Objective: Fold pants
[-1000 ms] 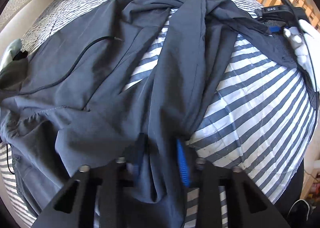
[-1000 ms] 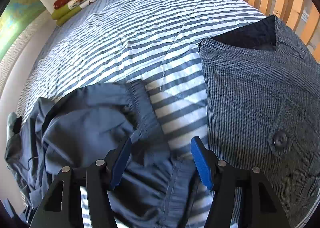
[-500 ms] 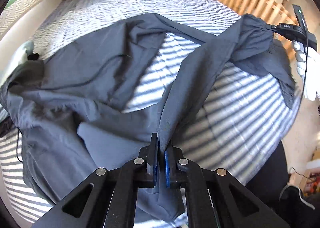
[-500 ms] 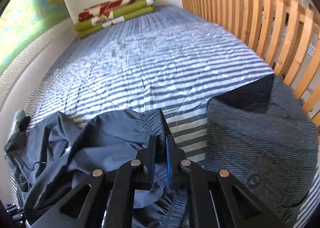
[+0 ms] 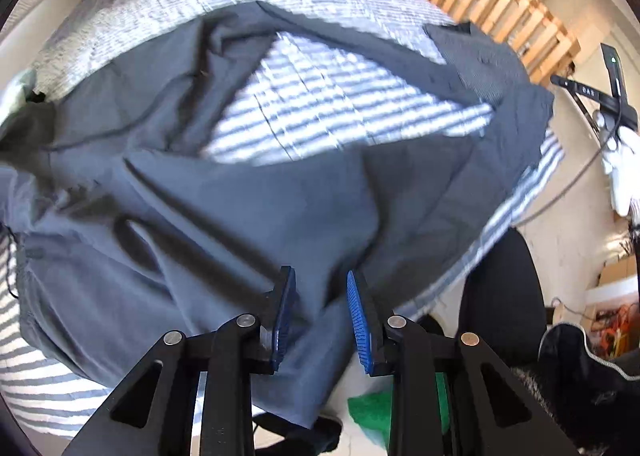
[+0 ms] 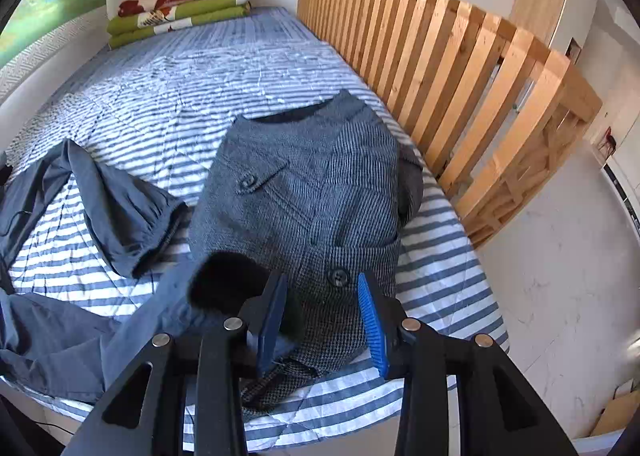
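Pants [image 5: 248, 216] — spread below my left gripper [image 5: 320, 316], released; right gripper [image 6: 322, 316] released too. Regrip both leg cuffs squarely, pull taut.

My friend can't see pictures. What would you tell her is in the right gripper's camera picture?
The right gripper hangs open above a grey checked garment with buttons, lying on a blue-and-white striped bed. Dark blue-grey pants lie crumpled to its left, one leg reaching under the gripper. A wooden slat rail runs along the right, and folded blankets sit at the far end.
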Available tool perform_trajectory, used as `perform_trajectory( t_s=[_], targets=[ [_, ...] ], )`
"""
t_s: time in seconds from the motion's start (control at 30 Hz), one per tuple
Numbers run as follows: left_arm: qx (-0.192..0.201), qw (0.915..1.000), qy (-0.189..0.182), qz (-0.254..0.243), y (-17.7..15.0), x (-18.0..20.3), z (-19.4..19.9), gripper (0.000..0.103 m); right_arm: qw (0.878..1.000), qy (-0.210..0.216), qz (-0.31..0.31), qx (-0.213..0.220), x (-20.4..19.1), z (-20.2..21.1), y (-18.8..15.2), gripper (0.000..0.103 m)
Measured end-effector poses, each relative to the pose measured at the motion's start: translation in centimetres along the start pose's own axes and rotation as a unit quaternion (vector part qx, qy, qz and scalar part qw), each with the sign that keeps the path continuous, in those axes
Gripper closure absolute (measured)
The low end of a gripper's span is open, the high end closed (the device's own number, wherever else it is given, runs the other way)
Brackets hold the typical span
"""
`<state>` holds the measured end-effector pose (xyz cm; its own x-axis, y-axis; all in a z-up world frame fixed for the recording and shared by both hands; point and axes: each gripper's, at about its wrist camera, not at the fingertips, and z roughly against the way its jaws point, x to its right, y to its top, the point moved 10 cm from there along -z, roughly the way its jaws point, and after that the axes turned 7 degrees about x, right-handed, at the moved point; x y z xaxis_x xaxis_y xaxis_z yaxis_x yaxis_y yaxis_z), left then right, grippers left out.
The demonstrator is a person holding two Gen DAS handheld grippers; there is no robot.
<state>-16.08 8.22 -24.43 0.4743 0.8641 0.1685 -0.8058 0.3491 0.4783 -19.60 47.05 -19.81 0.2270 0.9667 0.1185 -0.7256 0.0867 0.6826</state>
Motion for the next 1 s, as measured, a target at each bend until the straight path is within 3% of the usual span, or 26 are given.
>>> perform_trajectory(
  t_s=[0.1, 0.27, 0.4, 0.47, 0.7, 0.77, 0.9, 1.0],
  targets=[
    [0.021, 0.9987, 0.046, -0.007, 2.6, -2.3, -0.4, 0.074, 0.999, 0.039, 0.022, 0.015, -3.9, 0.4, 2.0, 0.067],
    [0.022, 0.9959, 0.087, 0.011, 7.7, -6.3, -4.4, 0.074, 0.991, 0.103, 0.082, -0.013, -12.5, -3.2, 1.8, 0.066],
    [0.01, 0.9943, 0.105, 0.018, 11.1, -8.8, -8.7, 0.056, 0.98, 0.146, 0.124, -0.056, -18.1, -6.3, -0.5, 0.063],
    [0.0, 0.994, 0.106, 0.028, 12.1, -9.9, -10.8, 0.053, 0.974, 0.151, 0.153, -0.074, -19.9, -7.3, -2.1, 0.056],
    [-0.024, 0.9911, 0.131, 0.002, 14.2, -10.4, -17.5, 0.052, 0.97, 0.123, 0.186, -0.101, -20.7, -10.7, -4.6, 0.055],
    [-0.008, 0.9913, 0.132, -0.003, 15.3, -10.4, -17.9, 0.059, 0.971, 0.114, 0.184, -0.098, -20.3, -11.4, -4.3, 0.055],
    [-0.007, 0.9892, 0.146, -0.006, 16.2, -11.4, -18.3, 0.101, 0.974, 0.109, 0.171, -0.098, -19.8, -12.1, -3.5, 0.058],
    [-0.006, 0.9888, 0.147, -0.023, 16.3, -11.5, -17.8, 0.101, 0.975, 0.121, 0.155, -0.102, -19.5, -12.2, -2.7, 0.084]
  ],
)
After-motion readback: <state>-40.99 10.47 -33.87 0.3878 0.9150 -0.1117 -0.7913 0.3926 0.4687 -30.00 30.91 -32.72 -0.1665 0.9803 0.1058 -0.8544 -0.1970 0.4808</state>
